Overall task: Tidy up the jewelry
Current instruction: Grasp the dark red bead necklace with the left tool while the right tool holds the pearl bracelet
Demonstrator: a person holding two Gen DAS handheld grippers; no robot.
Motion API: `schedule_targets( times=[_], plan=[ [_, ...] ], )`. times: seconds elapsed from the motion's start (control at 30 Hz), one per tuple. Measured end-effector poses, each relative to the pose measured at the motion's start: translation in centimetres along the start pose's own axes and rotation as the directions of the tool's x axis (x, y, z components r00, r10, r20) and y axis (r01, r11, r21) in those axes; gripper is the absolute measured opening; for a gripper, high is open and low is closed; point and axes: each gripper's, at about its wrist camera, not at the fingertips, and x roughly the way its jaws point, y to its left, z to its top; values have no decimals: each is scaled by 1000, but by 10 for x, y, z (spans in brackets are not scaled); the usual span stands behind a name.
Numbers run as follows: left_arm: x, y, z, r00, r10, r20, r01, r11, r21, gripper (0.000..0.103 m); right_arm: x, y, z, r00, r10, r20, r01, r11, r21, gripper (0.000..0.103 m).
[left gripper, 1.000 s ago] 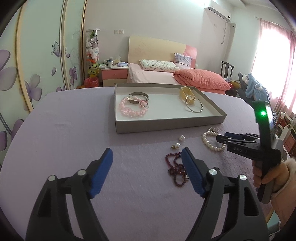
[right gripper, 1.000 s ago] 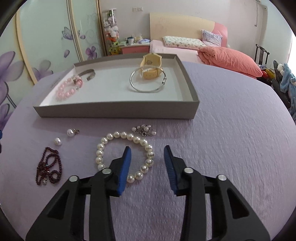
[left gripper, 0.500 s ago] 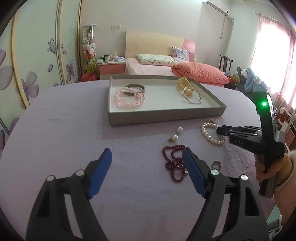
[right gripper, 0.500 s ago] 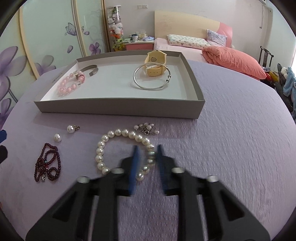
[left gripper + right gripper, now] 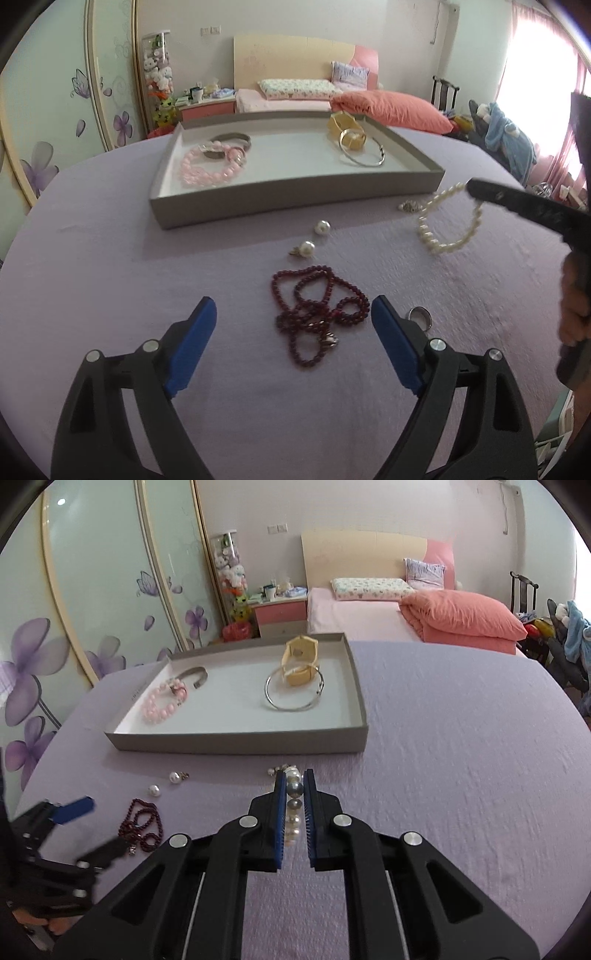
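Lilac cloth covers the table (image 5: 110, 295), with a grey tray (image 5: 295, 195) of bracelets at its far side. Right gripper (image 5: 294, 781) is clamped on the pearl bracelet (image 5: 448, 221), which hangs from it just clear of the cloth near the tray. Left gripper (image 5: 293, 317), jaws opening and holding nothing, hovers over the dark red bead necklace (image 5: 317, 310), beside two pearl earrings (image 5: 314, 236) and a ring (image 5: 419, 317).

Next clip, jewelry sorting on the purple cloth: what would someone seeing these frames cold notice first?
First, the white pearl bracelet dangling off the cloth, pinched in the right gripper just in front of the grey tray. Next, the dark red bead necklace lying tangled on the purple cloth between the opening jaws of the left gripper, not yet touched. Behind, the tray already holds a pink bead bracelet at left and a silver bangle at right.
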Motion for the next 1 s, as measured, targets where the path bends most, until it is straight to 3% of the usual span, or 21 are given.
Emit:
schedule_targets(
  times=[0.17,0.23,0.4,0.47,0.57,0.63,0.83,1.0],
  plan=[
    [18,-12,8,999,33,-39,-34,999,-12,82,1,-1,3,1000,6,-5,-6,1000,-5,10],
    [24,-14,10,998,41,-57,-42,999,-12,73,2,-2,2,1000,6,-10,-6,1000,-4,10],
    [32,-22,12,994,85,-66,-84,996,11,66,1,-5,1,1000,13,-12,-13,1000,8,10],
    [30,-24,12,994,82,-66,-82,997,15,56,1,-6,1,1000,16,-11,-16,1000,11,10],
    [25,-26,10,995,73,-68,-70,997,38,33,-1,-6,2,1000,20,-7,-20,1000,15,10],
    [23,-29,8,995,68,-68,-64,996,56,12,-2,-7,2,1000,25,-4,-24,1000,19,10],
    [16,-19,4,997,20,-71,-16,998,60,9,-10,-4,2,999,38,14,-38,999,15,10],
    [-5,-1,7,1000,-13,-18,14,999,44,5,-22,-1,9,997,52,54,-52,999,7,10]
  ],
)
